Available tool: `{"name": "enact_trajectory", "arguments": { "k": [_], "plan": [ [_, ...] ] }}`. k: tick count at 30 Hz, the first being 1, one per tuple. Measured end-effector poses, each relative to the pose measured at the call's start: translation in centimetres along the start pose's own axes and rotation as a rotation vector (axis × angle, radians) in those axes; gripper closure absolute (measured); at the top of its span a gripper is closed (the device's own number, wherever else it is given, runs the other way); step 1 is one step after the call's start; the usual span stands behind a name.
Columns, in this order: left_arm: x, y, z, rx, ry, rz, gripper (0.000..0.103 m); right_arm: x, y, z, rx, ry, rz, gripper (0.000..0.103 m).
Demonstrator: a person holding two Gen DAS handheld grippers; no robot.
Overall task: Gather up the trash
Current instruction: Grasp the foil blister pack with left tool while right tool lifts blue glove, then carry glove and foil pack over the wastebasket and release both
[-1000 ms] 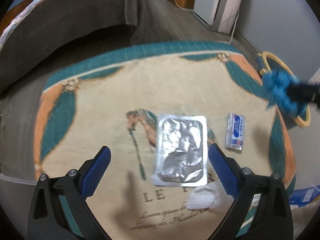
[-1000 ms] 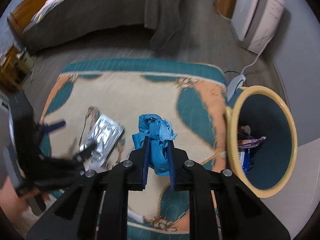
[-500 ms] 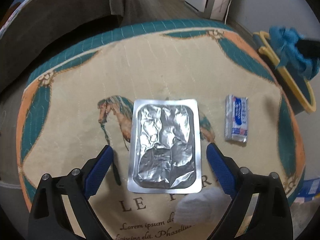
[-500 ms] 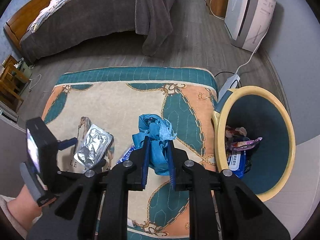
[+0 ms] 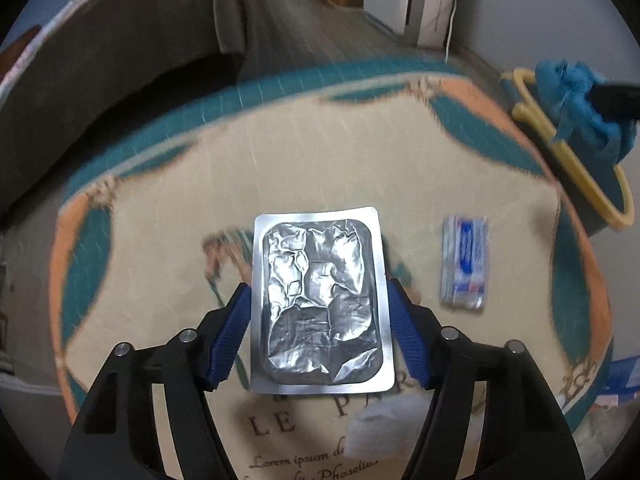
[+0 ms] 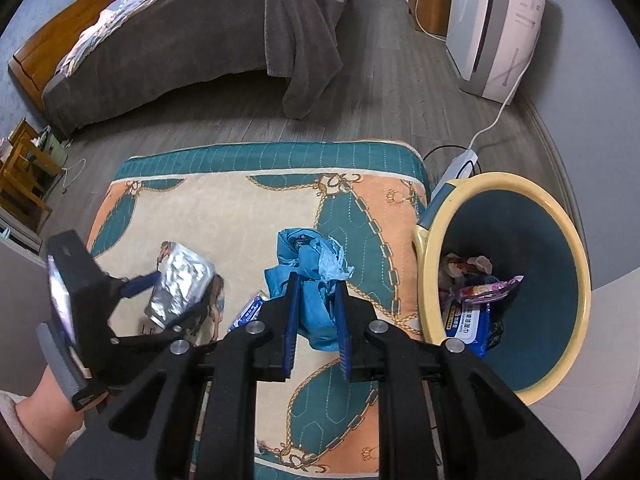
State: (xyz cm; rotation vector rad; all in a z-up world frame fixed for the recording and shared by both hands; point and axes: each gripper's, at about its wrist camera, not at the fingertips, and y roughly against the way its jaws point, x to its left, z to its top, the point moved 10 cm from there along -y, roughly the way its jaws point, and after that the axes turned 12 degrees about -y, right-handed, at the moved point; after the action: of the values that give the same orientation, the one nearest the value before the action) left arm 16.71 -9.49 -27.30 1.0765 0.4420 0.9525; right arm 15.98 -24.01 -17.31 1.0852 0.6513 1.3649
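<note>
A silver foil blister pack (image 5: 320, 292) lies flat on the patterned rug (image 5: 320, 152). My left gripper (image 5: 316, 284) straddles it. Its blue pads sit at the pack's two long edges and the jaws are closing, with no clear press showing. The right wrist view shows the same gripper (image 6: 172, 300) around the foil pack (image 6: 180, 280). My right gripper (image 6: 316, 280) is shut on a crumpled blue wad (image 6: 308, 252), held above the rug just left of the yellow-rimmed bin (image 6: 424, 240). The left wrist view shows the wad (image 5: 576, 92) over the bin's rim (image 5: 576, 172).
A blue-and-white tissue packet (image 5: 466, 264) lies right of the foil pack. A white crumpled tissue (image 5: 380, 428) sits near my right finger. The bin holds several wrappers. A grey bed (image 6: 200, 40), a white appliance (image 6: 496, 28) and a power strip (image 6: 460, 164) border the rug.
My left gripper moved forward over the foil pack and its jaws narrowed from wide apart to the pack's edges. The right gripper carried the blue wad closer to the bin.
</note>
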Motion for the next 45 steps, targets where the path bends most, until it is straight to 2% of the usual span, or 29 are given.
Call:
{"name": "enact_trajectory", "arguments": {
  "k": [7,15,22,33,41,45],
  "plan": [
    [0.5,3.9,3.7,-0.111,0.024,0.017,0.035,-1.3,0.5,0.8,-0.021,-0.042,0.002,0.087],
    [-3.1,8.0,7.8,-0.211,-0.009,-0.039,0.035,-4.9,1.9,2.4,-0.071,-0.138,0.001,0.087],
    [-6.9,8.3,8.7,-0.215,-0.071,-0.083,0.035,-6.7,2.3,2.4,-0.079,-0.17,0.0,0.087],
    [-10.0,7.6,9.5,-0.204,-0.127,-0.114,0.035,-10.6,2.9,2.7,-0.094,-0.243,-0.003,0.087],
    [-13.6,9.0,9.9,-0.233,-0.195,-0.164,0.035,-17.7,3.2,3.2,-0.123,-0.377,-0.073,0.087],
    [-16.1,8.9,9.8,-0.212,-0.224,-0.208,0.035,-21.4,3.1,3.0,-0.129,-0.466,-0.112,0.087]
  ]
}}
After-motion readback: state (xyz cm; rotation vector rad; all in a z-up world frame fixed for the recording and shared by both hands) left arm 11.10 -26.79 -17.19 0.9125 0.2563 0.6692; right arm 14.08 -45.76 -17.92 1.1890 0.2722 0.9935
